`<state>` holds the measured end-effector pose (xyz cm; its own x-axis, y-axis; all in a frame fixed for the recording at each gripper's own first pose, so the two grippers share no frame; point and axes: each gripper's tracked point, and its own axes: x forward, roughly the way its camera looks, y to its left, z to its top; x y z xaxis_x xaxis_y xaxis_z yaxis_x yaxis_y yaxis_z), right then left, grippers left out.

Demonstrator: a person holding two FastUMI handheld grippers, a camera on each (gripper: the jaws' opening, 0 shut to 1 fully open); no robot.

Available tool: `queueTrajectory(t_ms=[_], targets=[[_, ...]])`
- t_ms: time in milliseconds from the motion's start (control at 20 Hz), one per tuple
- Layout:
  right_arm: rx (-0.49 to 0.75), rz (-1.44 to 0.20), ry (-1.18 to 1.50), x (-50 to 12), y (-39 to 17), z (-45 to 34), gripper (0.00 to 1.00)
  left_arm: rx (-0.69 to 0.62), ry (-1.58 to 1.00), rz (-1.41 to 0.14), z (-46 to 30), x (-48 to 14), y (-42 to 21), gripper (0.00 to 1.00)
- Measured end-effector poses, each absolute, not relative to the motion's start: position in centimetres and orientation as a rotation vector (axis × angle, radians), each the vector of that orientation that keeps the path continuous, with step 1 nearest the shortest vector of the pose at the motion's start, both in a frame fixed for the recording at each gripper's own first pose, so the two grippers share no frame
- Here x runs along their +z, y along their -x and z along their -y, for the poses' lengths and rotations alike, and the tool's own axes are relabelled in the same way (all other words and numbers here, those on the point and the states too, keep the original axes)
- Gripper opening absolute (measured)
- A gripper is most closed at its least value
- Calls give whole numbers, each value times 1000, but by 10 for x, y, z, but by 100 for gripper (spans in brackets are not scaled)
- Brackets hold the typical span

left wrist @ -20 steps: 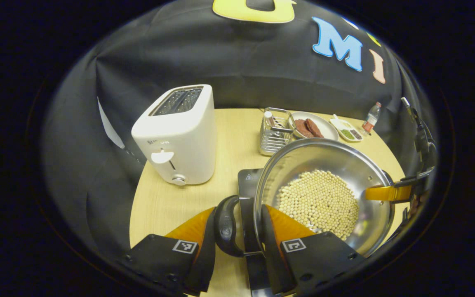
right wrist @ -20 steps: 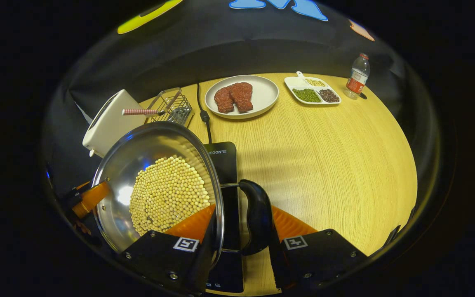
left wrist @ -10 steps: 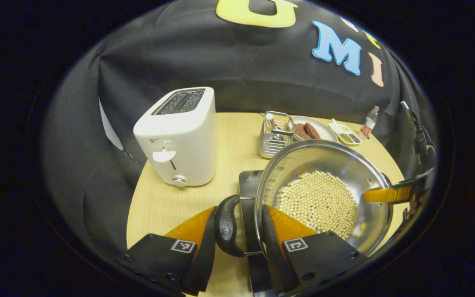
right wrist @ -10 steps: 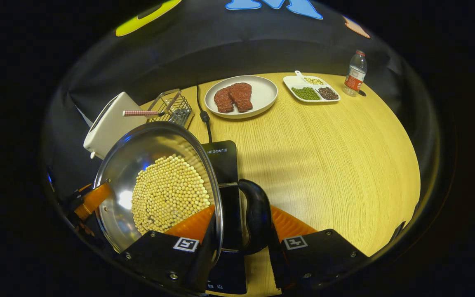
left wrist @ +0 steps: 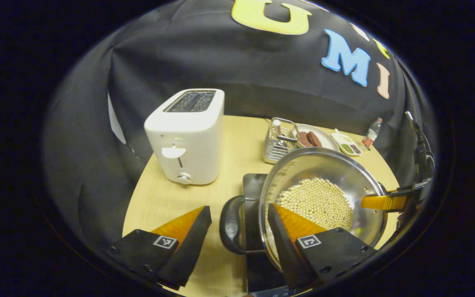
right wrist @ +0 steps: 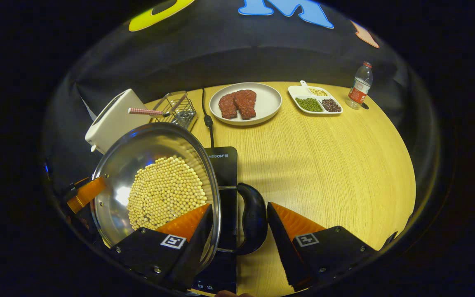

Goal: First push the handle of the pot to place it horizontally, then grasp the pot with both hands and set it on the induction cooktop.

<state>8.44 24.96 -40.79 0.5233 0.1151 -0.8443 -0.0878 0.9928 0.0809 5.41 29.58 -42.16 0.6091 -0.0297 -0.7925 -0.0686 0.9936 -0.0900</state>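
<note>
A steel pot (left wrist: 303, 169) (right wrist: 138, 148) holding pale beans rests on the black induction cooktop (left wrist: 252, 183) (right wrist: 221, 165). In the left gripper view, my left gripper (left wrist: 239, 207) is open. Its fingers straddle the pot's wall and a black side handle (left wrist: 230, 225), with a wide gap beside the handle. In the right gripper view, my right gripper (right wrist: 238, 205) is open around the other black handle (right wrist: 254, 218), one finger inside the rim. Each view also shows the opposite gripper's orange finger across the pot.
A white toaster (left wrist: 188, 136) (right wrist: 111, 119) stands left of the cooktop, with a wire basket (left wrist: 276, 140) (right wrist: 177, 109) behind it. Farther back are a plate (right wrist: 270, 101) of meat, a divided dish (right wrist: 299, 88), a bottle (right wrist: 359, 84) and the cooktop's cable (right wrist: 208, 119).
Both grippers have opened and let go of the pot's handles. The left one opened wider and drew back a little. The pot stays on the cooktop.
</note>
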Motion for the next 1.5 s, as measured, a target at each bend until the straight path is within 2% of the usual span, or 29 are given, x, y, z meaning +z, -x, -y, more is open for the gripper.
queueTrajectory(t_ms=[100, 150, 400, 550, 850, 1150, 1350, 1500], targets=[[134, -966, -35, -394, -88, -244, 94, 57, 127, -891, -301, -410, -51, 96], [142, -937, -40, -385, -90, -241, 97, 77, 121, -869, -303, -401, -51, 97], [157, -767, -46, -327, -97, -213, 96, 132, 118, -736, -283, -338, -52, 96], [162, -640, -46, -267, -99, -183, 96, 148, 93, -628, -250, -283, -54, 96], [159, -420, -9, -172, -95, -115, 97, 114, 62, -419, -125, -175, -61, 96], [139, -220, -3, -87, -77, -46, 96, 47, 20, -277, -7, -96, -63, 96], [125, -124, -11, -53, -65, -18, 96, 60, 11, -168, 35, -49, -56, 96], [127, -84, -22, -31, -50, 3, 96, 75, 4, -151, 55, -38, -42, 96]])
